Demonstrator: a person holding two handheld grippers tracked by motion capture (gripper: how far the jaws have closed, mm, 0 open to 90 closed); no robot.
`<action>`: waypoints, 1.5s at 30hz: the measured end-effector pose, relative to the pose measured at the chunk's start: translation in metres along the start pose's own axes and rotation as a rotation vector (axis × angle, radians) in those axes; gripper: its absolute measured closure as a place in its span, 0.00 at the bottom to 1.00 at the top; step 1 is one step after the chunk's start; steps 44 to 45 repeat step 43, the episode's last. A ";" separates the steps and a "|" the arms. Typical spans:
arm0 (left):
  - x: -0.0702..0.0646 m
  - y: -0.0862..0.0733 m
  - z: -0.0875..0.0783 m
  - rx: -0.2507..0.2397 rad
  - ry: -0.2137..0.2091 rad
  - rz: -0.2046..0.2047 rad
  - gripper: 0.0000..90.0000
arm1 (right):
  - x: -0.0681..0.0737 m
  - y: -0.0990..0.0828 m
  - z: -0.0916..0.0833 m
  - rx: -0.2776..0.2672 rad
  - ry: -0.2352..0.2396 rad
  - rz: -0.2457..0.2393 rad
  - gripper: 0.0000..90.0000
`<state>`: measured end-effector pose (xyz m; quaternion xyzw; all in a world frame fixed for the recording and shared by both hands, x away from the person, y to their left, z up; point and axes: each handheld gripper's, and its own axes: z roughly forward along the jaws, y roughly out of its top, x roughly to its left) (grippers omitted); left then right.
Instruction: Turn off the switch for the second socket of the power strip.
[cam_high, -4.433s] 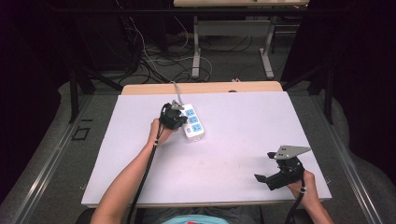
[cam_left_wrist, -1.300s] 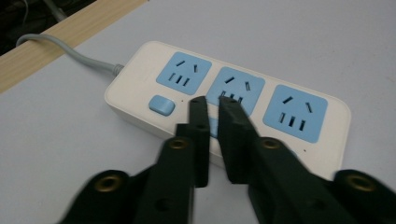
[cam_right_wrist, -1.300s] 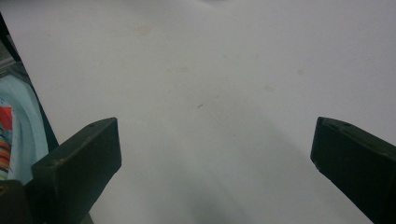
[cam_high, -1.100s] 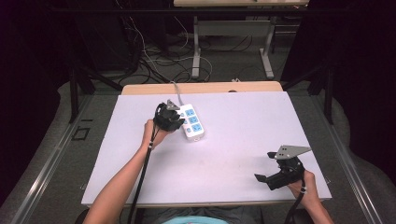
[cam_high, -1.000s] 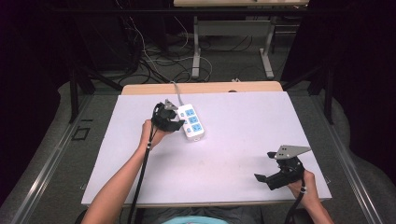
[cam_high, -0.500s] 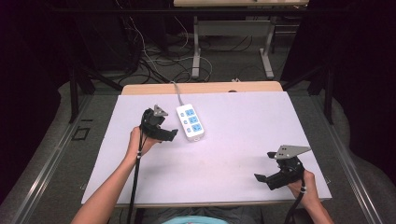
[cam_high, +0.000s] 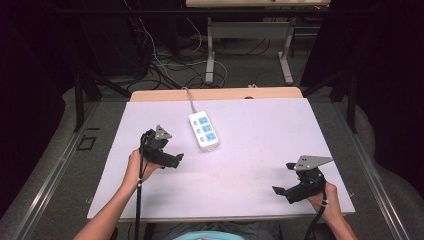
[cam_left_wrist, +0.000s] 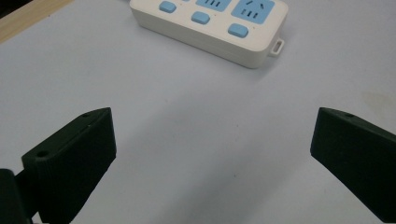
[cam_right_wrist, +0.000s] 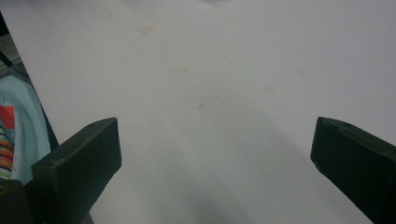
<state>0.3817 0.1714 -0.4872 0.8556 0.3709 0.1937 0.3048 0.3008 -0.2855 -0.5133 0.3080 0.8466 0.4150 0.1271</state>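
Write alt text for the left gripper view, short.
A white power strip with blue sockets and buttons lies on a pale table, just beyond the left hand-held gripper. Its two black jaws rise from the bottom corners, wide open with nothing between them, clear of the strip.

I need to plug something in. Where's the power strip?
In the high view, the power strip lies toward the table's far edge, left of centre, just beyond the open left gripper.

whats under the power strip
The power strip lies flat on the white table, its cord running off the far edge. Its underside is covered, so nothing beneath can be seen.
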 end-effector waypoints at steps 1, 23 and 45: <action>-0.001 -0.003 -0.003 0.001 0.004 0.009 0.00 | 0.000 0.000 0.000 -0.007 -0.002 0.000 0.01; -0.009 -0.056 -0.034 -0.016 0.012 -0.015 0.00 | 0.000 0.000 0.000 -0.002 -0.008 0.002 0.01; -0.026 -0.082 -0.036 -0.023 -0.011 0.034 0.00 | 0.001 0.000 -0.001 0.000 -0.010 -0.011 0.01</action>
